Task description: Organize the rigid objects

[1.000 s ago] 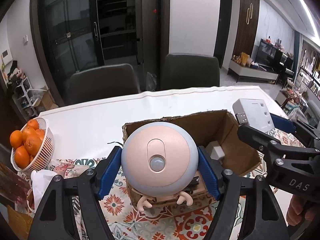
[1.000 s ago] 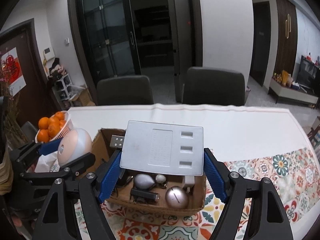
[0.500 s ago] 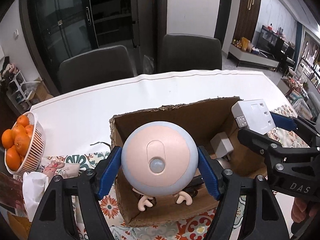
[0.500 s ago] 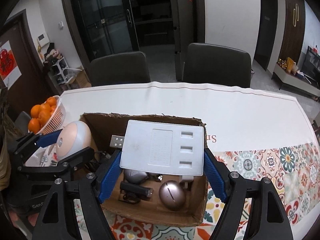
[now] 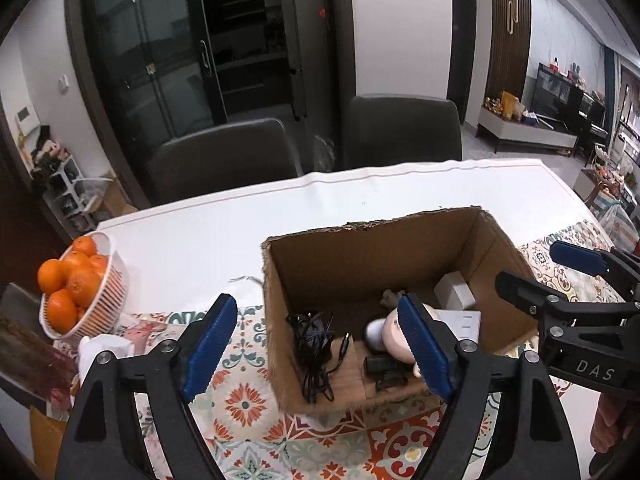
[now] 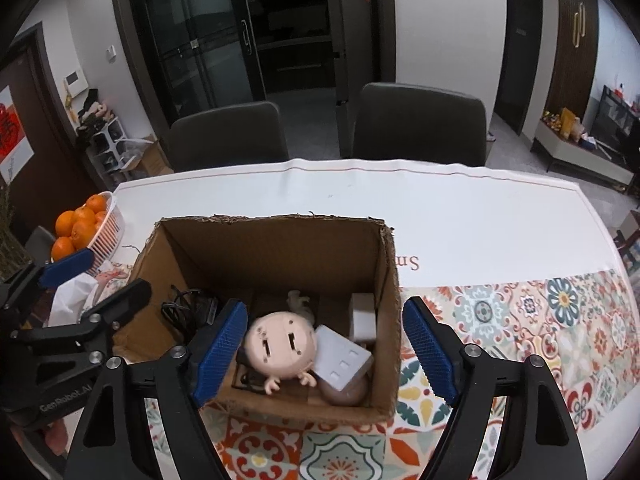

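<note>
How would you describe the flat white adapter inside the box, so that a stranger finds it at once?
Look into the open cardboard box on the patterned tablecloth. At its near right side lies the flat white adapter, tilted, beside the round pink toy and over a metallic ball. Alone among its neighbours, it is a thin rectangle with three small slots.

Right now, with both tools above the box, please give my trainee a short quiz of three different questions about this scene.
1. True or false: the round pink toy lies inside the cardboard box.
2. What fruit fills the white basket?
3. The left gripper holds: A) the toy, B) a black cable, C) nothing.

Key: 1 true. 2 oranges. 3 C; its fingers are opening, nothing between the pads.
</note>
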`<state>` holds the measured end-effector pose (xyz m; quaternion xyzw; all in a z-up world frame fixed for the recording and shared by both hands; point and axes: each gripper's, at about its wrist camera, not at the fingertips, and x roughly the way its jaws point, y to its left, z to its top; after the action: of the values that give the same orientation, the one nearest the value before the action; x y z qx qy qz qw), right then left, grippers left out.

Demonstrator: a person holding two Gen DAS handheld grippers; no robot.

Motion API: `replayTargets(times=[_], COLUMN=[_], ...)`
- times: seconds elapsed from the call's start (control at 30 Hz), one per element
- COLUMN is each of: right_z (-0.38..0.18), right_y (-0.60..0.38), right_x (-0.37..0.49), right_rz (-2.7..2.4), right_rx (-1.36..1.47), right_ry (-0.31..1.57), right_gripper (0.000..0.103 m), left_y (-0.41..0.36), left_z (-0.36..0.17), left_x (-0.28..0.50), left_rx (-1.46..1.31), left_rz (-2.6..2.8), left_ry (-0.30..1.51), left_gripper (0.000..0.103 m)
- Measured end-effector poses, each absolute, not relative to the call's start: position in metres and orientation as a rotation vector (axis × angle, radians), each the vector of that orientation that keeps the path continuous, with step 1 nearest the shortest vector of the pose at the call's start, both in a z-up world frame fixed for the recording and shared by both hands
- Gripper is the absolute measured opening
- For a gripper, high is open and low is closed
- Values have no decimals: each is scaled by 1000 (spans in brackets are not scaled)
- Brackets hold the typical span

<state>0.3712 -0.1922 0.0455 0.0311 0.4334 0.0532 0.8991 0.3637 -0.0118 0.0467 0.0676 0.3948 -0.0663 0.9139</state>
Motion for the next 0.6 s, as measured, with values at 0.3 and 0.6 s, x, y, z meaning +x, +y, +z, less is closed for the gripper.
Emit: replayTargets(times=[0.3,0.6], right_z=[81,105], right_y=[-192,-196], right_x=[311,242], right_rz=[80,36], right_rx=[38,50], right_ry=[771,651], right_gripper=[84,95], left_y=[-2,4], left_z=[76,97], left_x=[298,221], left_rx=[100,115], left_rz=[-125,-36], left_ry=[702,545], left_gripper=[91,103])
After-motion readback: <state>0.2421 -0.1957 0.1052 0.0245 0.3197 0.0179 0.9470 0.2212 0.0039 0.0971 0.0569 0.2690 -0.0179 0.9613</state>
